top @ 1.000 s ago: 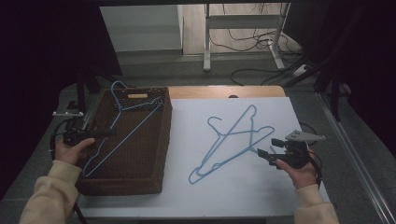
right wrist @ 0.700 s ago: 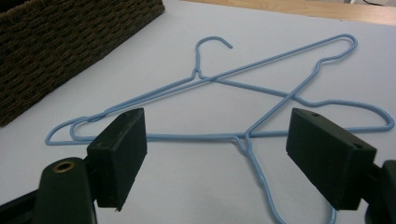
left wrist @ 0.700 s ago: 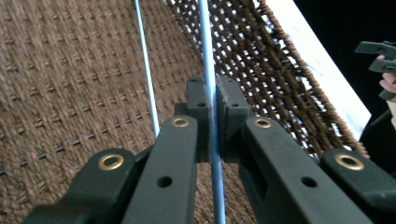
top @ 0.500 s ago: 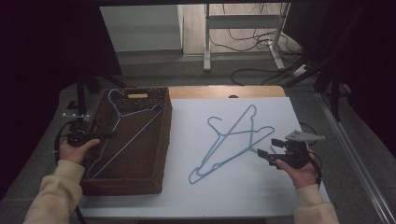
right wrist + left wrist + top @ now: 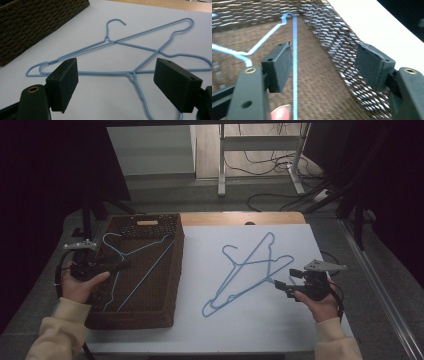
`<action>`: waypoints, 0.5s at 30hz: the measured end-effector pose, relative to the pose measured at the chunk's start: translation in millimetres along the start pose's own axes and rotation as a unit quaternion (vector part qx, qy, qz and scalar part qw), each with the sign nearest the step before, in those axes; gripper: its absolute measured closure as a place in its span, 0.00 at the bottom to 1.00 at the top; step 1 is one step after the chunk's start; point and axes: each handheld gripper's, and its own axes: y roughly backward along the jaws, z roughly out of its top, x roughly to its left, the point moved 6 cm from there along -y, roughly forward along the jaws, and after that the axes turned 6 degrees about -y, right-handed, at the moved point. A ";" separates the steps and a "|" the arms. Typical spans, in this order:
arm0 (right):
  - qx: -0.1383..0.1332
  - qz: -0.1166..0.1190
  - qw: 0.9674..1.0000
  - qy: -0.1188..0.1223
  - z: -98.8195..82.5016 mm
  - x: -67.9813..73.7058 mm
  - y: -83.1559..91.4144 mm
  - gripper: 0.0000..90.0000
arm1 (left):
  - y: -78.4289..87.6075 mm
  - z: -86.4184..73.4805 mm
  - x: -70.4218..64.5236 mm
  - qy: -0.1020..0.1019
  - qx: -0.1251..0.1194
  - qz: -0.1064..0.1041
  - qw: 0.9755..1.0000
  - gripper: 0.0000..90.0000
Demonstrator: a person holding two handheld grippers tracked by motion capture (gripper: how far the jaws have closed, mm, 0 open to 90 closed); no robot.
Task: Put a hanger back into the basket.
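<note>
High view: two light, springy, slippery wire hangers (image 5: pixel 250 272) lie crossed on the bench (image 5: pixel 280 330); right gripper (image 5: pixel 280 285) released, best pinching a straight bar.

Left gripper (image 5: pixel 324 65), jaws just opening, released its hanger (image 5: pixel 294 62) into the basket (image 5: pixel 165 300).

- The basket (image 5: pixel 165 270) is dark brown woven wicker, rough and ribbed
- The hangers on the table (image 5: pixel 250 270) and the hanger in the basket (image 5: pixel 135 265) are thin wire with a smooth, light blue coating
- The table cover (image 5: pixel 250 330) looks matt white and smooth
- The table edge (image 5: pixel 240 218) is pale wood
- The gripper pads (image 5: pixel 63 82) are matt black
</note>
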 end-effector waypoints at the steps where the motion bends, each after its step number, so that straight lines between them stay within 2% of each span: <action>1: 0.000 0.000 1.000 0.000 0.0 0.0 0.0 0.22 | 0.0 0.0 0.0 0.000 0.000 0.000 1.000 0.31; 2: 0.001 0.001 1.000 0.001 -0.2 0.2 0.0 0.22 | -1.5 0.6 -14.3 -0.014 -0.003 -0.016 1.000 0.30; 4: 0.003 0.001 1.000 0.002 -0.3 0.4 0.0 0.21 | -4.0 0.8 -26.2 -0.022 -0.007 -0.028 0.999 0.28; 5: 0.004 0.001 1.000 0.003 -0.4 0.6 0.0 0.21 | -4.0 0.8 -26.2 -0.022 -0.007 -0.028 0.999 0.27; 6: 0.005 0.002 1.000 0.002 -0.5 1.2 0.1 0.21 | -8.0 0.2 -39.1 -0.034 -0.008 -0.041 0.999 0.26; 7: 0.005 0.002 1.000 0.002 -0.5 1.2 0.1 0.21 | -8.0 0.2 -39.1 -0.034 -0.008 -0.041 0.999 0.26; 9: 0.006 0.002 1.000 0.005 -0.6 1.8 0.4 0.21 | -15.0 -1.4 -58.0 -0.046 -0.011 -0.062 0.997 0.24; 11: 0.006 0.003 1.000 0.006 -0.8 2.1 0.6 0.21 | -16.6 -1.8 -61.9 -0.049 -0.011 -0.067 0.997 0.23; 14: 0.008 0.002 1.000 0.005 -1.6 2.0 0.6 0.21 | -27.2 -3.9 -79.8 -0.059 -0.009 -0.080 0.995 0.23; 15: 0.009 0.002 1.000 0.006 -1.8 2.0 0.6 0.21 | -27.2 -3.9 -79.8 -0.059 -0.009 -0.080 0.995 0.23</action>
